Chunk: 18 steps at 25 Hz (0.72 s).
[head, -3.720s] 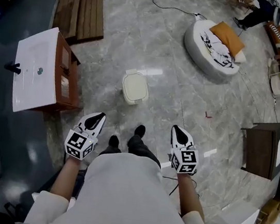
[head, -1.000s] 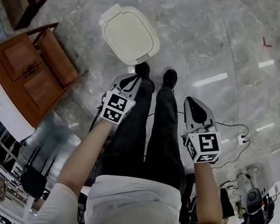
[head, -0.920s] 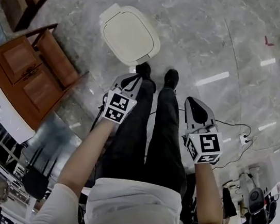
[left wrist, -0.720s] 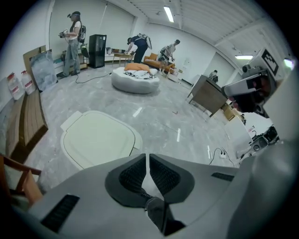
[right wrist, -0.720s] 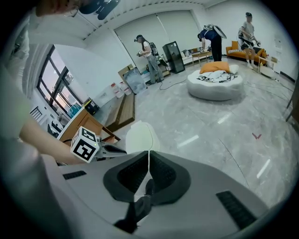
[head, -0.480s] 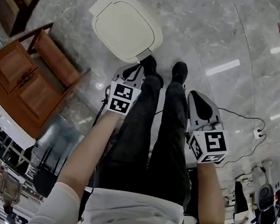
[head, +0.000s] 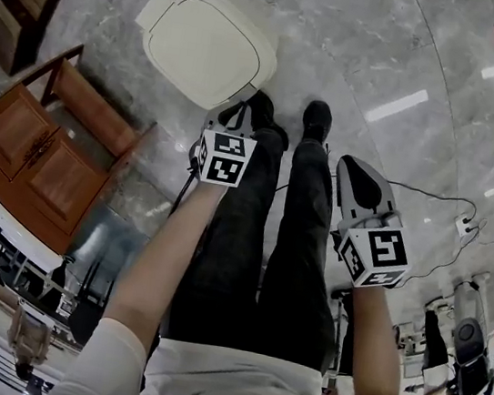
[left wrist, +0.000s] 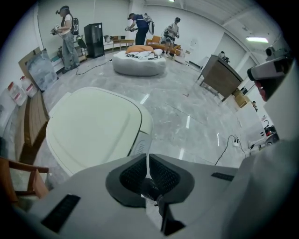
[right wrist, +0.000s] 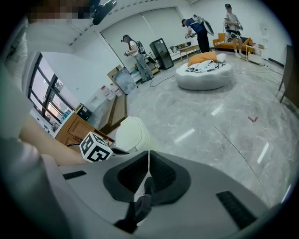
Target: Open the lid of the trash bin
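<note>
Left gripper (head: 233,116), jaws pressed together on nothing, hangs just short of the cream trash bin (head: 170,6) standing on the marble floor (head: 389,48) with its lid (head: 205,48) down, while the equally closed, empty right gripper (head: 359,174) hangs farther from it, beside the person's legs (head: 259,240).

The trash bin (head: 205,48) stands upright on the grey marble floor (head: 389,48), a squat cream-white tub with rounded corners. Its lid (left wrist: 91,128) is a smooth rounded square, shut flat and level on the rim.
</note>
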Each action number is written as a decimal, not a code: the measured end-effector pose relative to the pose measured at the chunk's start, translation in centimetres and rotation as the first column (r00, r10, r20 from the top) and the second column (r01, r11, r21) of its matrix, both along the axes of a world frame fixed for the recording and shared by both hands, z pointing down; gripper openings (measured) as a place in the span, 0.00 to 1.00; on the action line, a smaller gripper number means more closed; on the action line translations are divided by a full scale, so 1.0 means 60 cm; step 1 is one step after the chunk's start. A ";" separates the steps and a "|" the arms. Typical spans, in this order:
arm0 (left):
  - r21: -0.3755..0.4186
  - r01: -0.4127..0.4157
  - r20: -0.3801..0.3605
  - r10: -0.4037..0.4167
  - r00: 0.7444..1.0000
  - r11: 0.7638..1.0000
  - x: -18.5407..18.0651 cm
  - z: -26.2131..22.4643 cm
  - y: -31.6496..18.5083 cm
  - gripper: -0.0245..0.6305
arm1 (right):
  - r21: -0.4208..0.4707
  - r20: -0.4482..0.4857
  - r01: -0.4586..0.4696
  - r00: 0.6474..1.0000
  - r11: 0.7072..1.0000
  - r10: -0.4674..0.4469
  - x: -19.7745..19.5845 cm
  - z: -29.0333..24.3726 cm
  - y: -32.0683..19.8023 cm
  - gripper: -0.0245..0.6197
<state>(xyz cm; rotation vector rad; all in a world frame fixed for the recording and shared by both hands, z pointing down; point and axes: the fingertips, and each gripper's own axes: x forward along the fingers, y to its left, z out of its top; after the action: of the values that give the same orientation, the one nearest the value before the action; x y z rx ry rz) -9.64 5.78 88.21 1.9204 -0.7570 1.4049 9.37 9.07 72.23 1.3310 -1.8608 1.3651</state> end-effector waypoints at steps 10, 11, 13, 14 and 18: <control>0.016 0.025 0.095 -0.027 0.995 1.000 -0.001 0.011 -0.002 0.07 | -0.004 0.007 -0.006 1.000 1.000 0.006 -0.002 0.010 0.001 0.09; 0.018 0.038 0.093 -0.039 0.995 0.999 -0.001 0.010 -0.002 0.07 | -0.003 0.008 -0.003 1.000 1.000 0.003 -0.003 0.010 0.001 0.09; 0.024 0.057 0.085 -0.059 0.995 0.998 -0.001 0.009 -0.002 0.07 | 0.001 0.009 0.002 1.000 1.000 -0.002 -0.004 0.007 0.000 0.09; 0.026 0.062 0.078 -0.064 0.995 0.998 -0.001 0.008 -0.003 0.07 | 0.004 0.007 0.005 1.000 1.000 -0.005 -0.004 0.006 -0.001 0.09; 0.023 0.070 0.041 -0.071 0.997 0.997 -0.001 -0.004 -0.012 0.07 | 0.021 -0.007 0.023 1.000 1.000 -0.023 -0.005 -0.010 -0.009 0.09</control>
<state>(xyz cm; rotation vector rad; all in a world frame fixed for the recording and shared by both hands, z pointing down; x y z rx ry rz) -9.70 5.03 87.98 1.8671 -0.8542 1.4035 9.06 8.52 71.64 1.3189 -1.8850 1.3312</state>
